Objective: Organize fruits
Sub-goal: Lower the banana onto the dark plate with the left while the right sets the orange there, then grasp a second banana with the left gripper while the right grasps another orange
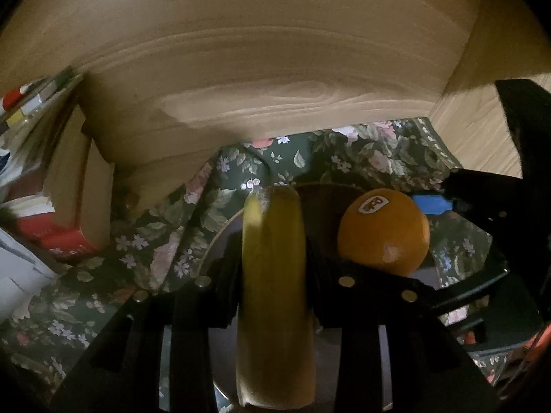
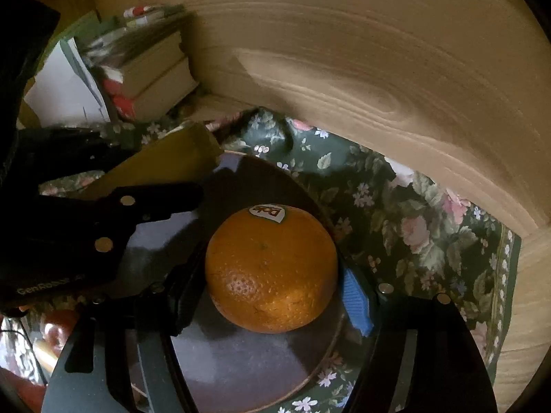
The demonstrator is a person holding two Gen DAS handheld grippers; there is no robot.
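While both fruits hang over the dark round plate (image 2: 241, 358) on the green floral-cloth worktop (image 1: 144, 234), neither set down yet; job judged near its end, with release and withdrawal left. At left, long yellow banana (image 1: 272, 275) clamped between the jaws of the left gripper (image 1: 273, 251), tip reaching over the plate's rim. At right, round orange with a white sticker (image 2: 272, 268) clamped in the right gripper (image 2: 268, 292), blue pad (image 2: 356, 299) pressed on its flank, just above the plate's middle. Contact with the plate not clear. Wooden wall (image 1: 275, 69) close behind.
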